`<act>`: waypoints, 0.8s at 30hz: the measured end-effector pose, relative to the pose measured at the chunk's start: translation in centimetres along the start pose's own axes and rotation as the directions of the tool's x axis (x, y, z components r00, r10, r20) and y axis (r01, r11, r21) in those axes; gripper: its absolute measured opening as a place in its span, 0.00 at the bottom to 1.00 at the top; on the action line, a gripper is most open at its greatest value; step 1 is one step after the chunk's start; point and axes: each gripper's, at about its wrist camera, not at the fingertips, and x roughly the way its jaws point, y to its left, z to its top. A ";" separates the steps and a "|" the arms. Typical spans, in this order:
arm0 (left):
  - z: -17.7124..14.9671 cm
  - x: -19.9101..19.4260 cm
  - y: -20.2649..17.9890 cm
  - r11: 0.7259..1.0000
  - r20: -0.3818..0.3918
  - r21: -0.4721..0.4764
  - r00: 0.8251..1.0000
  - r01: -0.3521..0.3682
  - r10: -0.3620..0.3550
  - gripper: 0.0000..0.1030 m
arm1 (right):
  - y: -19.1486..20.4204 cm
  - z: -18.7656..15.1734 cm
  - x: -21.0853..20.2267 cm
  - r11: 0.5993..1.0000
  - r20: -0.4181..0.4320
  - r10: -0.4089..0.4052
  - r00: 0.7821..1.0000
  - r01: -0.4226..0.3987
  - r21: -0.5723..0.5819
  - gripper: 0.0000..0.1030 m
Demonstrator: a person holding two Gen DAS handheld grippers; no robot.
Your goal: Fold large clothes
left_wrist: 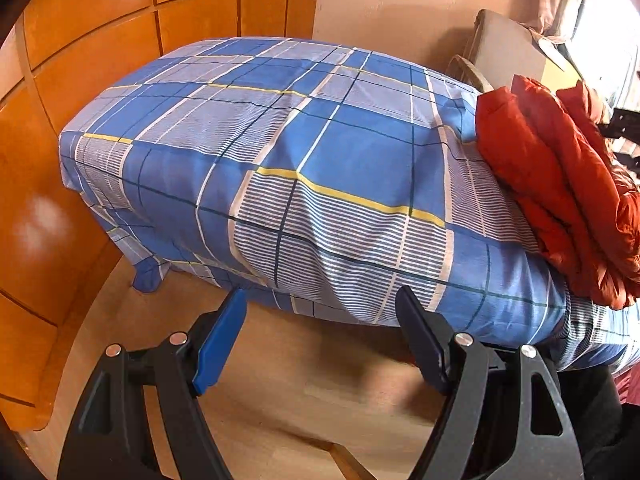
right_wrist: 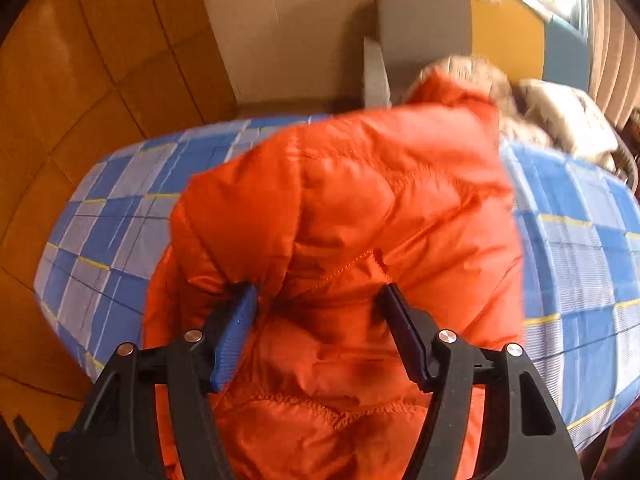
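An orange puffer jacket (right_wrist: 360, 208) with a fur-trimmed hood lies bunched and partly folded on a bed with a blue plaid sheet (right_wrist: 112, 240). My right gripper (right_wrist: 320, 296) is open right over the jacket, its fingers pressed against the puffy fabric, nothing clamped. In the left wrist view the jacket (left_wrist: 560, 184) lies at the right side of the bed (left_wrist: 280, 152). My left gripper (left_wrist: 324, 300) is open and empty, off the bed's near edge, left of the jacket.
Orange wooden wardrobe panels (left_wrist: 80, 60) stand to the left of the bed. A wooden floor (left_wrist: 280, 392) lies below the left gripper. A grey chair (right_wrist: 420, 20) and a pale cushion (right_wrist: 568, 120) sit behind the bed by a bright window.
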 end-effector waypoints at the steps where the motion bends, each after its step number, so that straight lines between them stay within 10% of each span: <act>1: -0.1 0.0 0.1 1.000 0.000 -0.001 1.000 -0.004 0.004 0.74 | 0.0 -0.1 0.3 1.000 -0.005 -0.006 1.000 0.006 0.003 0.63; 20: -0.9 -0.2 0.7 0.999 0.012 -0.033 1.000 -0.004 0.004 0.71 | 1.7 -0.8 4.5 0.989 -0.152 -0.116 0.981 0.101 -0.104 0.64; 24: -1.1 -1.3 0.8 0.999 0.040 -0.046 0.999 -0.005 0.007 0.71 | -0.3 -1.3 0.4 1.000 -0.087 0.009 0.996 -0.011 -0.016 0.87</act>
